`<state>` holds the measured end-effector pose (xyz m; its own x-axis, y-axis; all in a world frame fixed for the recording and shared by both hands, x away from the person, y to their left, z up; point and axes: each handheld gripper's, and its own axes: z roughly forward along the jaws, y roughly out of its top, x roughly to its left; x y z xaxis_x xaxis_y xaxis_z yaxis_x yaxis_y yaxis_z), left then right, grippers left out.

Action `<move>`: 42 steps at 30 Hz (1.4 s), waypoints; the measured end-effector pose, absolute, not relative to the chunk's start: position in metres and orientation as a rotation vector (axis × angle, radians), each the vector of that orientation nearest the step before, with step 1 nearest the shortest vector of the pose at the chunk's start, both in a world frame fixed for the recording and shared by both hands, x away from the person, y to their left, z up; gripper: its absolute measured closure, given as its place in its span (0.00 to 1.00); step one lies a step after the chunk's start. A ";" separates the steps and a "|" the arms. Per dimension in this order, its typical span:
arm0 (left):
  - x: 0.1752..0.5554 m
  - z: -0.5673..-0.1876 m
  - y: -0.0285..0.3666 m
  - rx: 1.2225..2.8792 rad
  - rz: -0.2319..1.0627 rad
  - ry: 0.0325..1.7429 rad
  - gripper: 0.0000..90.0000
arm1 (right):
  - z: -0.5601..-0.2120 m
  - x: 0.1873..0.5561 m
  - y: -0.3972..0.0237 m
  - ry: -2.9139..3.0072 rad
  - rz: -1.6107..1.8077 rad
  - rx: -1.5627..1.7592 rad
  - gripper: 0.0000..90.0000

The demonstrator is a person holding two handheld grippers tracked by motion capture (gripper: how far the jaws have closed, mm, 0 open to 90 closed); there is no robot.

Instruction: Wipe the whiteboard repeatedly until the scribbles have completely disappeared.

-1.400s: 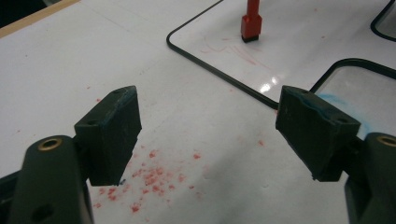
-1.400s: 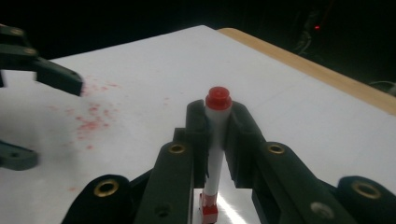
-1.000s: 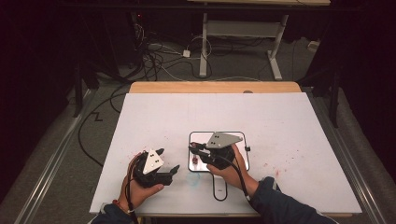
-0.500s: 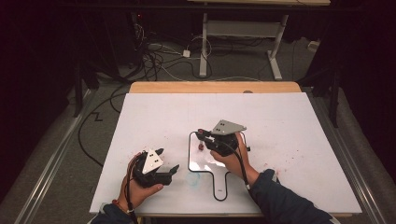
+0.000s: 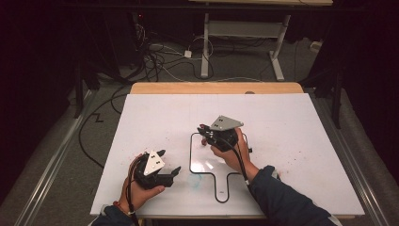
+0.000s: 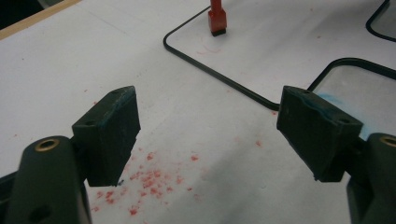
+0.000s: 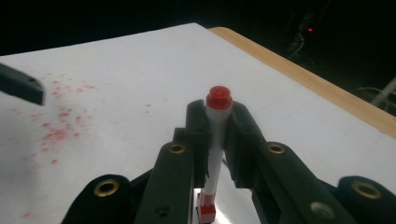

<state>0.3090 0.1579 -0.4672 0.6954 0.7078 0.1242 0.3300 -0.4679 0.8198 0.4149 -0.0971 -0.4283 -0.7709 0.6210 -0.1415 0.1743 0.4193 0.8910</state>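
Right gripper (image 5: 203,132) sits just right of centre in the high view, and its jaws are clamped tight on a red marker (image 7: 215,140). From the right gripper view, the marker stands between the two black pads in the lower middle of the frame, its round red end at the top and its white barrel running down to a red tip at the bottom edge. In the left gripper view, that red tip (image 6: 217,18) shows at the top centre of the frame, touching or just above the white surface, right beside the corner of a black outline (image 5: 193,160) drawn on the whiteboard (image 5: 291,127). The outline reads in the high view as a rounded square with a short stem hanging below it, lying in the middle of the lower half of the frame, and the right hand (image 5: 230,153) rests over its upper right part.

Over at the lower left of the high view, the left gripper (image 5: 170,162) lies in the left hand (image 5: 141,188), jaws spread wide with nothing between them. The left gripper view confirms it: two black pads (image 6: 109,133) stand far apart at the left and right of the frame, bare board between them. Red specks (image 6: 149,179) dot the board at the lower left of that view, just beneath the left pad.
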 end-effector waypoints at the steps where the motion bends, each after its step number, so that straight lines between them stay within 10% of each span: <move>1: 0.309 -0.467 0.158 2.079 0.580 0.793 0.23 | -0.429 0.416 -0.098 2.227 1.331 0.686 0.90; 42: 0.309 -0.467 0.156 2.081 0.562 0.783 0.23 | -0.426 0.417 -0.076 2.301 1.320 0.615 0.90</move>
<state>0.3090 0.1559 -0.4672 0.7064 0.6987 0.1134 0.3310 -0.4678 0.8195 0.4167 -0.0761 -0.4256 -0.8160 0.5622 -0.1342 0.1681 0.4530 0.8756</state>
